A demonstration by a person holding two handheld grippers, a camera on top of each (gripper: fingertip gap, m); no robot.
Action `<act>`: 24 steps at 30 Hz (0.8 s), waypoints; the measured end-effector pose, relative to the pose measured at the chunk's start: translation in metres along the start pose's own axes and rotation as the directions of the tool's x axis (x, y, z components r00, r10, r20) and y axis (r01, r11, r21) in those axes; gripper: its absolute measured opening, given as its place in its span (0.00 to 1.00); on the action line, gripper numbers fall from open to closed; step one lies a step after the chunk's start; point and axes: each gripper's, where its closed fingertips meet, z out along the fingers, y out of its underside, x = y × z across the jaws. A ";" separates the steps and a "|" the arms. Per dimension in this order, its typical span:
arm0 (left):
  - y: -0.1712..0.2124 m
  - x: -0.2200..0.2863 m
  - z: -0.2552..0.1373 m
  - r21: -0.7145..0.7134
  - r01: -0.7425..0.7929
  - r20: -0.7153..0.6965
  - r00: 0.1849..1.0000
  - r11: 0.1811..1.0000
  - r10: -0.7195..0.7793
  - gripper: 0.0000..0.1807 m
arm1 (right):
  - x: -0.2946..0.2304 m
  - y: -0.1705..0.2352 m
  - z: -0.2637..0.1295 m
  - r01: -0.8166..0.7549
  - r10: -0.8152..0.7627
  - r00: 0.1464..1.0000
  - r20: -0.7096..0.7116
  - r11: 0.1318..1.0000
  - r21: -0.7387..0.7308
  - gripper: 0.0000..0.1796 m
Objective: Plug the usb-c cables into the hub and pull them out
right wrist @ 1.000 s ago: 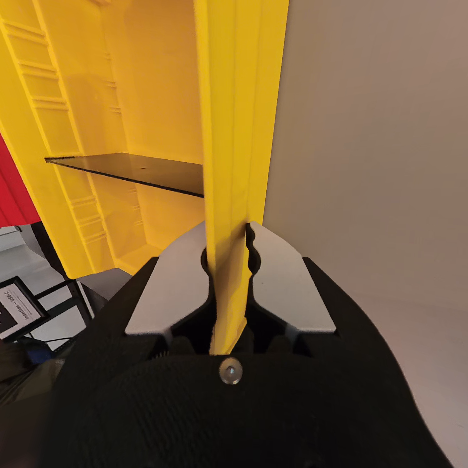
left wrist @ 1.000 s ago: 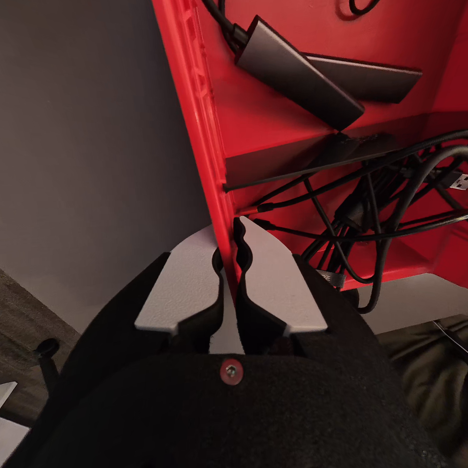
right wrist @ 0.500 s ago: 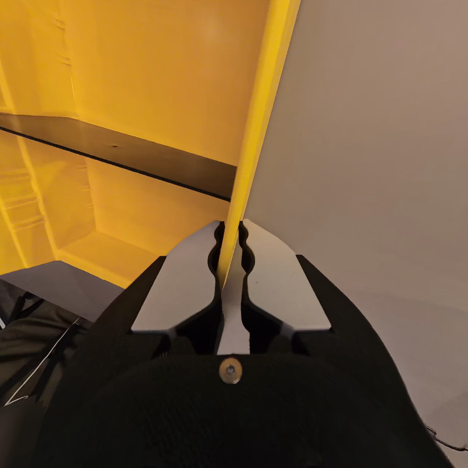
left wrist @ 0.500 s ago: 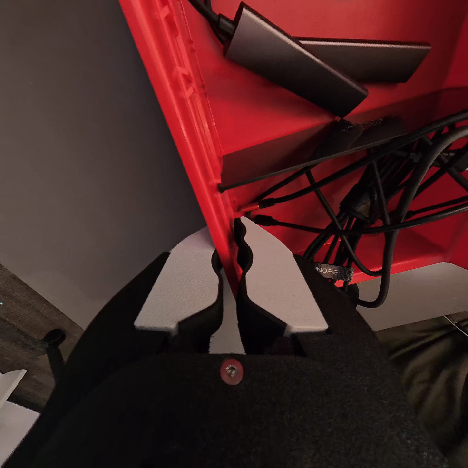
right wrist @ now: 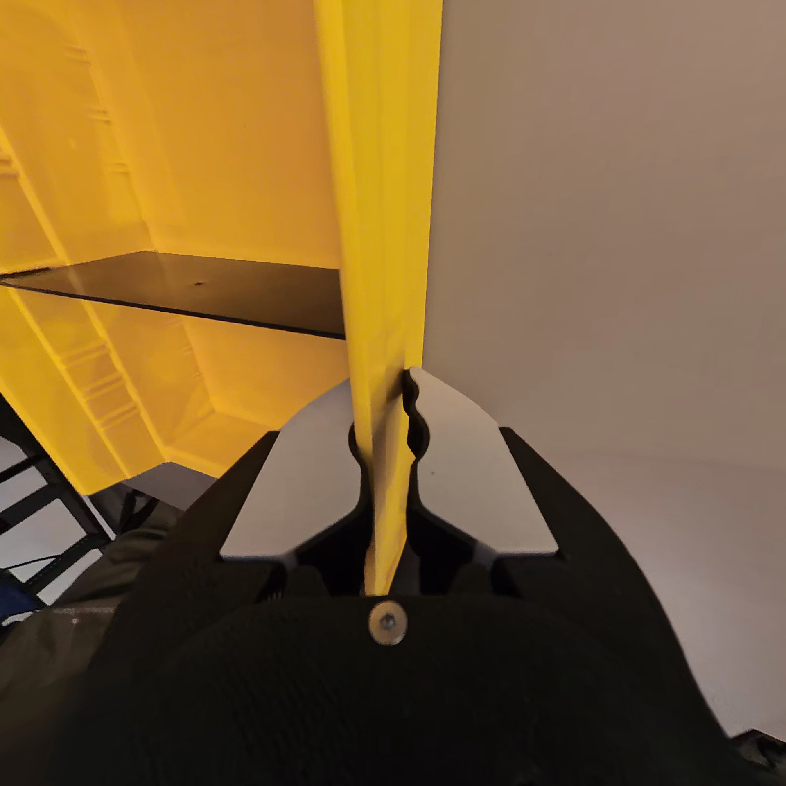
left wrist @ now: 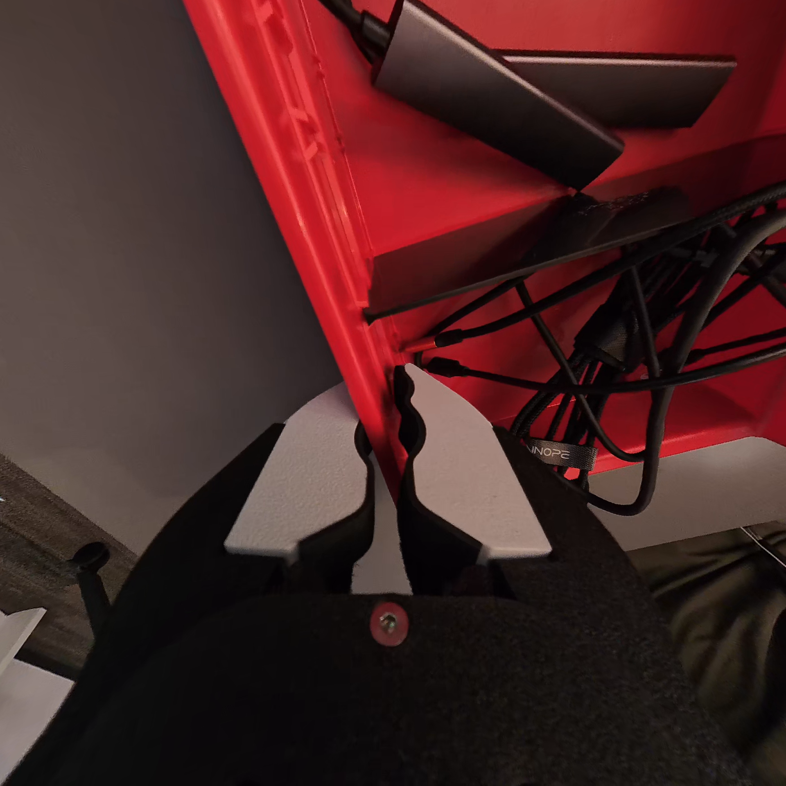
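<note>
My left gripper (left wrist: 389,383) is shut on the left wall of a red bin (left wrist: 297,178). Inside the bin, two grey hubs (left wrist: 489,102) lie in the far compartment behind a dark divider (left wrist: 489,272). A tangle of black USB-C cables (left wrist: 616,353) fills the near compartment, and two plug ends (left wrist: 446,340) point toward the gripped wall. My right gripper (right wrist: 393,378) is shut on the right wall of a yellow bin (right wrist: 383,191), which holds only a black divider (right wrist: 212,289).
Both bins rest on a pale grey table (right wrist: 616,297). One cable loop (left wrist: 638,502) hangs over the red bin's near edge. Dark fabric (left wrist: 723,604) lies below the table edge at the right, and a black frame (right wrist: 38,510) stands beyond the yellow bin's near corner. Spacing between my two grippers at the tips: around 70 centimetres.
The red bin has tilted and shifted in the left view while my left gripper stays clamped. The right view swung: the yellow wall went from thick to edge-on and back to thick.
</note>
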 end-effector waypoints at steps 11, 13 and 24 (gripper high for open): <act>-0.001 0.001 0.001 0.016 -0.004 -0.010 1.000 1.000 0.004 0.03 | -0.002 -0.002 0.000 -0.027 0.027 0.999 0.029 1.000 0.011 0.08; -0.004 0.001 0.001 0.039 -0.011 -0.003 1.000 0.999 0.012 0.03 | -0.003 -0.001 0.000 -0.018 0.018 0.999 0.042 1.000 0.004 0.09; -0.013 -0.004 -0.027 0.194 -0.061 0.016 0.998 0.979 0.059 0.14 | -0.006 -0.013 -0.023 -0.015 0.014 1.000 0.012 0.993 0.114 0.11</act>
